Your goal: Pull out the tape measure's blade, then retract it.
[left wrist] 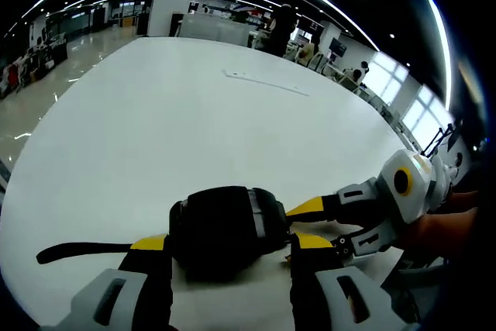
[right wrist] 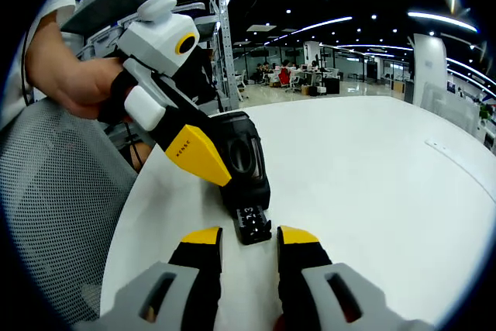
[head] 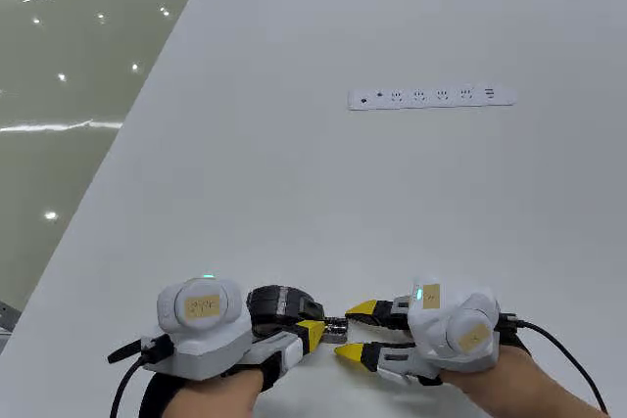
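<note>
- Here, black rounded tape measure case: resting near the bench's front edge, held between the left gripper jaws, which press against its two sides.
- Right gripper: jaws parted, either side of the dark blade end, not gripping it.
- Plain white bench: long white power strip lies well beyond.
- Room: glossy grey floor, grey mesh chair back.

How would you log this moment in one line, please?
left gripper: shut on tape measure | right gripper: open at blade tip
</note>
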